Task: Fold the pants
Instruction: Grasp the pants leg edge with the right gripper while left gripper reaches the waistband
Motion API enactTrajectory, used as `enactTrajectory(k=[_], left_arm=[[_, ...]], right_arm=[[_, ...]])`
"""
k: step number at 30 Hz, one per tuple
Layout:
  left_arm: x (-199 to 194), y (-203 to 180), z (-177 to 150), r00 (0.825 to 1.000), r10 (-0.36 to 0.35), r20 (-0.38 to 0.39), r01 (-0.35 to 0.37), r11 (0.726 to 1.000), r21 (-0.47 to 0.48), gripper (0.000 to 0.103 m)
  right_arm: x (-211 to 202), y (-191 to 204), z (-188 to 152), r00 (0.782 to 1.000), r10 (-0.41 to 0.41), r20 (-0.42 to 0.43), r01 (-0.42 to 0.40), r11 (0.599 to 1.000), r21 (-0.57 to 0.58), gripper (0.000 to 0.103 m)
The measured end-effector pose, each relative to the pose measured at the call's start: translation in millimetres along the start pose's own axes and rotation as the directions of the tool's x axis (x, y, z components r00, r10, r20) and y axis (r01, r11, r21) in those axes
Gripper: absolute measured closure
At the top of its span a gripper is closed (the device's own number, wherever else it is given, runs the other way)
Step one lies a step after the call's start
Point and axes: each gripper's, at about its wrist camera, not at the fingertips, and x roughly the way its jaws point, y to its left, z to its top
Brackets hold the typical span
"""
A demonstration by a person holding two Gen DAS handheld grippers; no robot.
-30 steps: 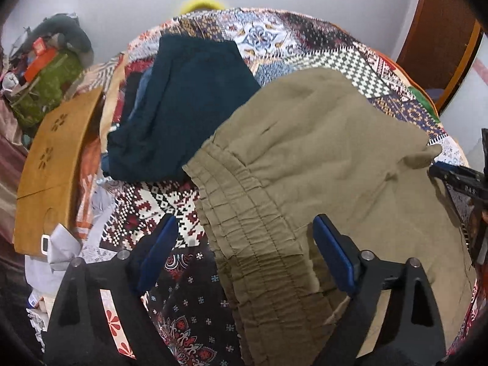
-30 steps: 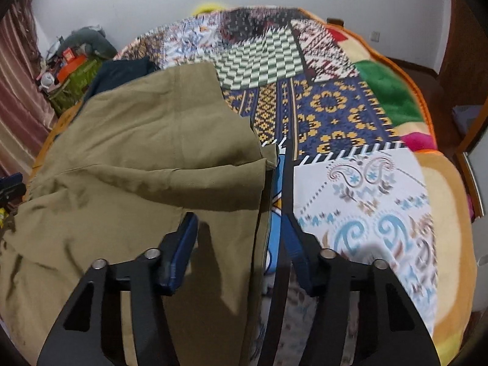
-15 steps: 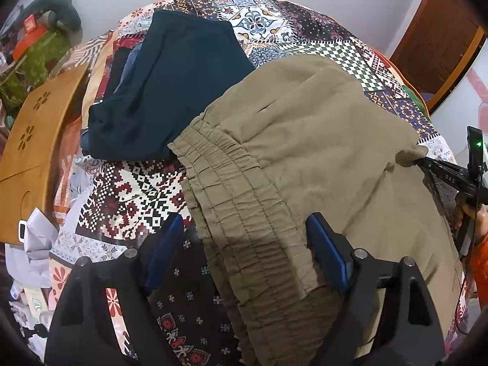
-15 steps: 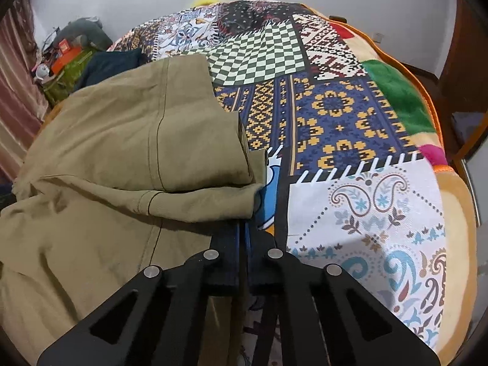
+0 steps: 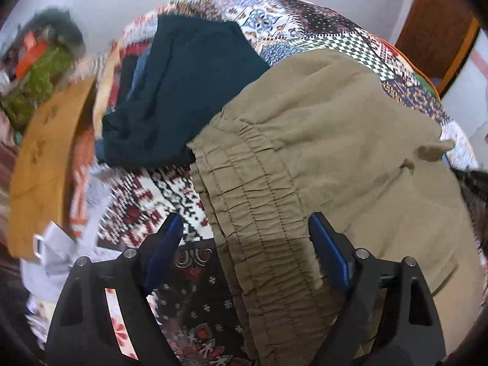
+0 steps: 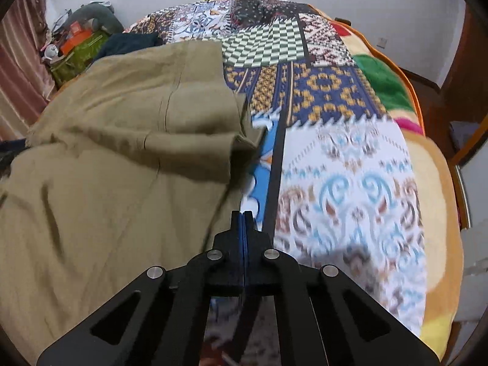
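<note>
Quilt (image 6: 350,164): patchwork of many patterns, covering the bed.
Dark garment (image 5: 189,91): teal-navy, lying on the quilt's far left.
Board (image 5: 45,164): tan wood, leaning at the bed's left edge.
Clutter (image 6: 76,45): green bag, orange box, by the wall.

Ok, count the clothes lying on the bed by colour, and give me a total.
Olive-khaki: 1, the pants with the gathered waistband.
Dark teal: 1, a folded garment beside them.
Blue: 1, an edge of cloth under the teal one, mostly hidden.
Total: 3
</note>
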Motion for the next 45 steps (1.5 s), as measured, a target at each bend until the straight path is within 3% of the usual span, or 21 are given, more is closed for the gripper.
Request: enactTrajectory(k=[4,5,8,9,13,14,15,17,22,31,36,41,43,45], left_arm=[[-1.4,1.0,-2.8,1.0,-0.014,0.015,0.015,1.0,-0.005,0.017],[-1.3,0.2,-2.5,1.0,-0.011,0.014,0.011,1.0,-0.004,0.017],[-1.8,-1.8,-1.8,1.0,-0.004,0.013,0.004,1.0,0.004,0.017],[-1.7,-3.2,-1.9,1.0,-0.001,0.015,0.001,1.0,0.011,0.017],[-0.7,-5.9,-1.7,1.0,-0.002,0.017,0.002,0.999,0.033,0.017],[-0.1,-6.7,-1.6,1.0,-0.008,0.015,0.007,0.999,0.035,0.017],[0.3,-7.5,-1.4,1.0,-0.012,0.015,0.011,0.999,0.037,0.017],[1.7,-10.7,-0.4,1.0,-0.013,0.016,0.012,0.999,0.048,0.017],[-0.4,-16.8,-1.5,0.997,0.059,0.054,-0.063,0.994,0.087,0.017],[-6.0,-11.4,-4.0,0.995,0.08,0.063,-0.083,0.995,0.05,0.018],[-20.5,-3.0,-3.0,0.999,0.008,0.047,-0.008,1.0,-0.002,0.018],[-26.8,1.8,6.9,0.998,-0.001,0.061,0.003,1.0,-0.018,0.018],[-23.0,1.8,13.9,0.999,-0.001,0.052,0.002,1.0,-0.019,0.018],[-15.0,1.0,21.8,0.999,-0.019,0.032,0.02,1.0,-0.023,0.018]], right_arm=[[-14.7,4.6,2.0,0.998,0.029,0.057,-0.029,1.0,-0.002,0.101],[-15.6,6.0,5.0,0.998,0.035,0.061,-0.035,0.999,0.001,0.095],[-9.9,9.5,20.2,0.996,0.022,0.083,-0.023,1.0,0.013,0.063],[-4.0,9.0,27.2,0.996,0.024,0.085,-0.026,1.0,0.015,0.061],[19.9,5.9,42.5,0.996,0.069,0.055,-0.072,0.997,0.039,0.061],[21.0,7.4,41.5,0.995,0.084,0.054,-0.086,0.995,0.043,0.066],[27.1,8.5,42.7,0.992,0.114,0.048,-0.117,0.992,0.045,0.082],[38.2,13.5,42.3,0.994,0.111,0.011,-0.112,0.993,0.026,0.091],[43.9,21.5,40.5,0.996,0.088,-0.011,-0.088,0.996,0.003,0.093],[43.1,24.8,40.0,0.999,0.034,-0.006,-0.034,0.999,-0.015,0.093],[19.0,23.6,39.6,1.0,0.002,0.025,-0.002,1.0,-0.011,0.088],[-17.4,19.5,43.1,0.994,0.071,0.087,-0.07,0.997,-0.011,0.088],[-26.9,20.8,50.2,0.989,0.098,0.11,-0.096,0.995,-0.024,0.083],[-31.5,19.9,60.1,0.984,0.104,0.145,-0.102,0.995,-0.021,0.071]])
